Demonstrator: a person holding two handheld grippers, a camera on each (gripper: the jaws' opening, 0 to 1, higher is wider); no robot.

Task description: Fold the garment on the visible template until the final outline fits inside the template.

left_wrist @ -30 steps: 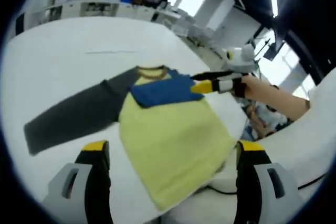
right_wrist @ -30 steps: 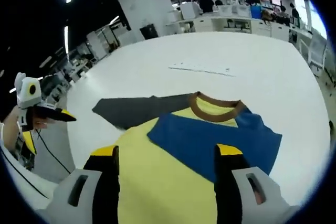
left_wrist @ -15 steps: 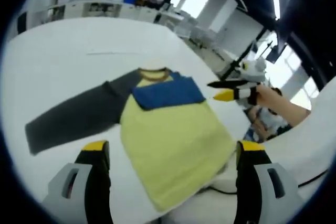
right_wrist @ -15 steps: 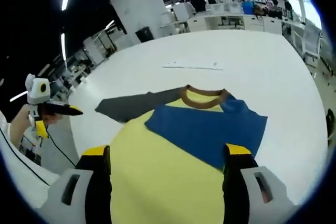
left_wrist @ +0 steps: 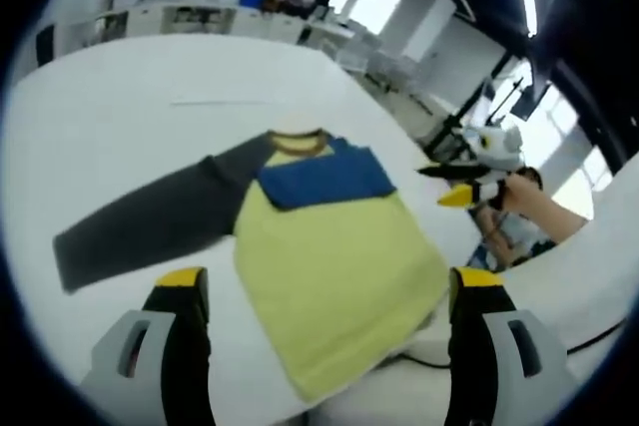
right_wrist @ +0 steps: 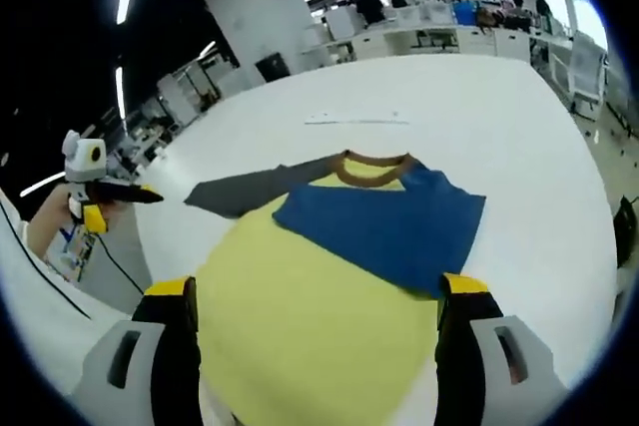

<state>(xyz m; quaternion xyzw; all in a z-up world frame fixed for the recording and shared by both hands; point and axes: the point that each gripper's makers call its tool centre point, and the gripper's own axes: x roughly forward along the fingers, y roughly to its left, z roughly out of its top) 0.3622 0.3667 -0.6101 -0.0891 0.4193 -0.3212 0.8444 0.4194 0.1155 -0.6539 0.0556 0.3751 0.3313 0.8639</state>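
A long-sleeved shirt lies flat on the white table [left_wrist: 120,77]. Its yellow body [left_wrist: 329,266] faces me, with a brown collar [left_wrist: 298,139] at the far end. The blue sleeve [left_wrist: 324,175] lies folded across the chest, and the dark grey sleeve [left_wrist: 150,221] stretches out to the left. My left gripper [left_wrist: 329,278] hovers open above the hem, holding nothing. My right gripper [left_wrist: 457,183] hangs off the table's right side in a hand, clear of the cloth. From the right gripper view, the yellow body [right_wrist: 310,316], blue sleeve [right_wrist: 384,221] and grey sleeve [right_wrist: 250,190] lie below my open right gripper [right_wrist: 318,286]. My left gripper [right_wrist: 105,192] shows far left.
A faint thin line [left_wrist: 215,102] marks the table beyond the collar, the same line [right_wrist: 354,119] in the right gripper view. A dark cable [left_wrist: 419,361] runs under the shirt's near edge. The table edge [left_wrist: 419,137] drops off at the right. Desks and people stand far behind.
My right gripper has left the blue sleeve's edge and drawn back off the table side. The blue sleeve stays folded over the chest. My left gripper has hardly moved.
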